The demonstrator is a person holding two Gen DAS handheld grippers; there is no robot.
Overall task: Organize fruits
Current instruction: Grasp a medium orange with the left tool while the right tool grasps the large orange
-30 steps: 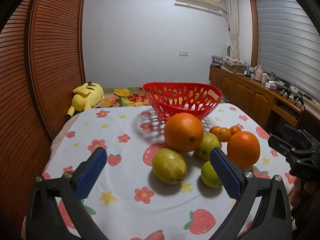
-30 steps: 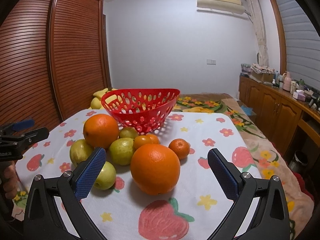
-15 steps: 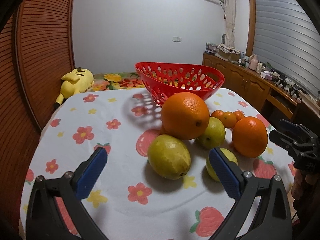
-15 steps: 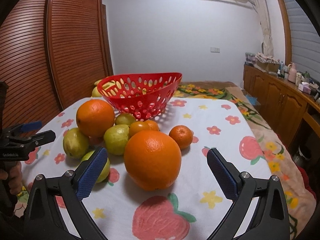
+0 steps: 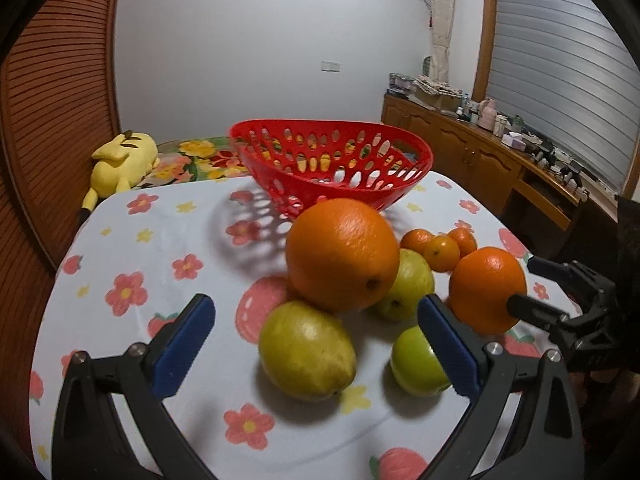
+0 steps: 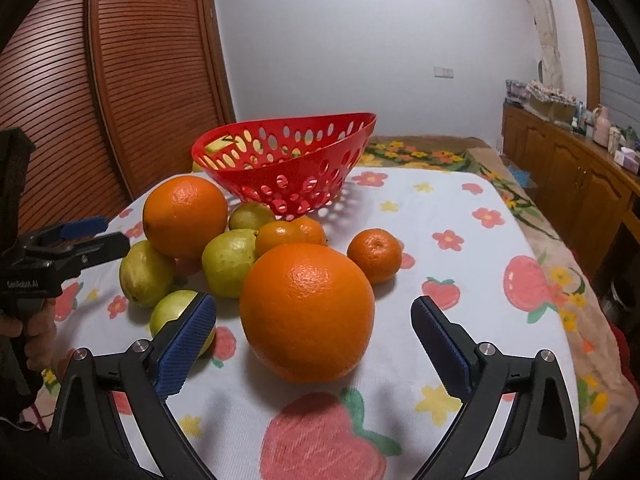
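A pile of fruit lies on the flowered tablecloth in front of an empty red perforated basket (image 5: 332, 168) (image 6: 288, 164). In the left wrist view my left gripper (image 5: 316, 344) is open, its blue pads on either side of a yellow-green pear (image 5: 306, 356), with a big orange (image 5: 342, 254) just behind. In the right wrist view my right gripper (image 6: 314, 346) is open, straddling a second big orange (image 6: 306, 312). Small mandarins (image 6: 374, 255) and several green fruits (image 6: 228, 262) sit between the two oranges. Each gripper shows at the edge of the other's view.
The table's flowered cloth (image 6: 460, 208) ends at a rounded edge on all sides. A yellow plush toy (image 5: 120, 164) lies on a bed beyond the table. Wooden slatted doors (image 6: 140, 72) stand on the left, and a cluttered wooden sideboard (image 5: 500, 152) runs along the right wall.
Both grippers have moved forward and lower toward the fruit: the pear now sits between the left pads and the orange between the right pads. Both stay open.
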